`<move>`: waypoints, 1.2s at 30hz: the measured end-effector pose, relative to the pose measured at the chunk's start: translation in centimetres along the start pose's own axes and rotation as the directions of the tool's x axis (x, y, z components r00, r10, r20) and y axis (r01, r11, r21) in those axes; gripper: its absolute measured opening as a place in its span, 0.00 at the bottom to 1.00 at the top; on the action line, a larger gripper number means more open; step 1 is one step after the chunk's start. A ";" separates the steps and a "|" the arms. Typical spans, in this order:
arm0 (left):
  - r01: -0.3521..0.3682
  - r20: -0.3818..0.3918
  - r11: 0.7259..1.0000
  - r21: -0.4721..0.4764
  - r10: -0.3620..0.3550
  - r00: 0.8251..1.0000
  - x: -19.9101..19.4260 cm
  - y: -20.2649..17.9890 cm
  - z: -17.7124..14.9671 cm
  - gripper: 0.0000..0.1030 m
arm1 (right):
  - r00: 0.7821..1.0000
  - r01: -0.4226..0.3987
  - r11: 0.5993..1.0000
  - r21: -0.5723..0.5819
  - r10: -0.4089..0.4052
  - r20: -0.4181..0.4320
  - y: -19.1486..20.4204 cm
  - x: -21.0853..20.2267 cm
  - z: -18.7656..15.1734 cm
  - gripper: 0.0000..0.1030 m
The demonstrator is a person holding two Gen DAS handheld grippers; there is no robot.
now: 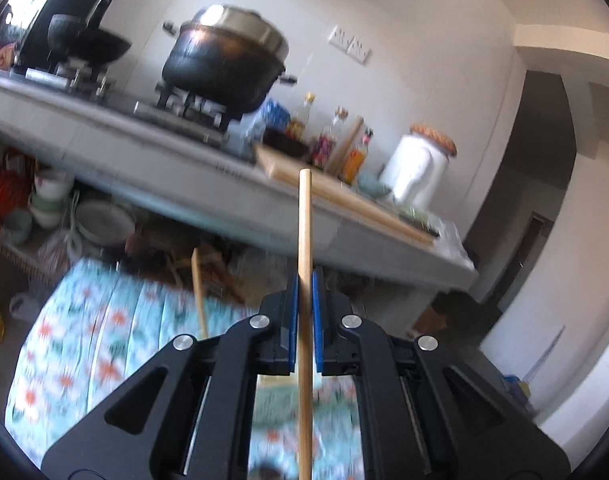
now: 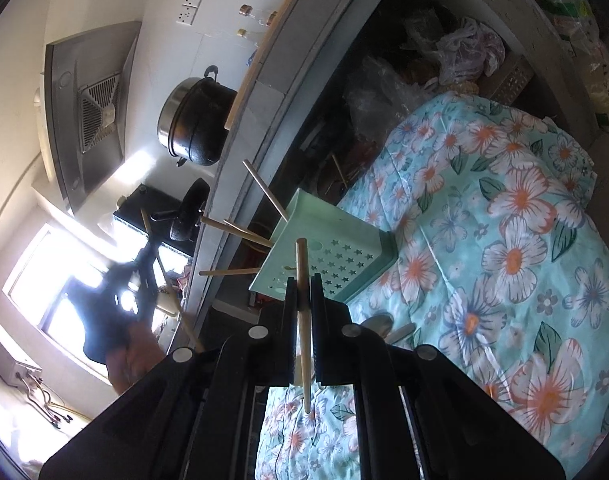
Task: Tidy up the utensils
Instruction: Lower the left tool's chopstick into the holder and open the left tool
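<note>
My left gripper is shut on a wooden chopstick, which sticks up in front of the kitchen counter. My right gripper is shut on another wooden chopstick, just in front of a mint-green utensil holder with star-shaped holes. Several chopsticks stick out of the holder's open top. The holder stands on a flowered cloth. The left gripper shows blurred at the left in the right wrist view. A spoon-like utensil lies on the cloth behind my right fingers.
A grey counter carries a large black pot, a wok, bottles, a white jar and a wooden board. Bowls and bags sit under the counter. Another chopstick stands over the flowered cloth.
</note>
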State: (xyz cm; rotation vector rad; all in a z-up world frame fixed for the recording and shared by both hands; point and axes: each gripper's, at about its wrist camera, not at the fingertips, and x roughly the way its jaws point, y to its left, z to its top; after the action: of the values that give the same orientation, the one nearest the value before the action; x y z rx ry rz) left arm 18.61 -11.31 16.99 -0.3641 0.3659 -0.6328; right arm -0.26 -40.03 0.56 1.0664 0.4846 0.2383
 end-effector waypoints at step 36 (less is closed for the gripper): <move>-0.317 0.259 0.933 0.168 0.269 0.928 5.1 0.0 -1.2 0.59 | 1.000 0.013 1.000 0.012 -0.013 0.006 -0.6 -0.3 0.2 0.07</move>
State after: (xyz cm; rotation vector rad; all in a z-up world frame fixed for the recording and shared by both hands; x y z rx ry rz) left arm 21.83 -14.77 14.84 -0.1741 0.1233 -0.3231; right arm -0.44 -40.54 0.19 1.0753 0.4876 0.2205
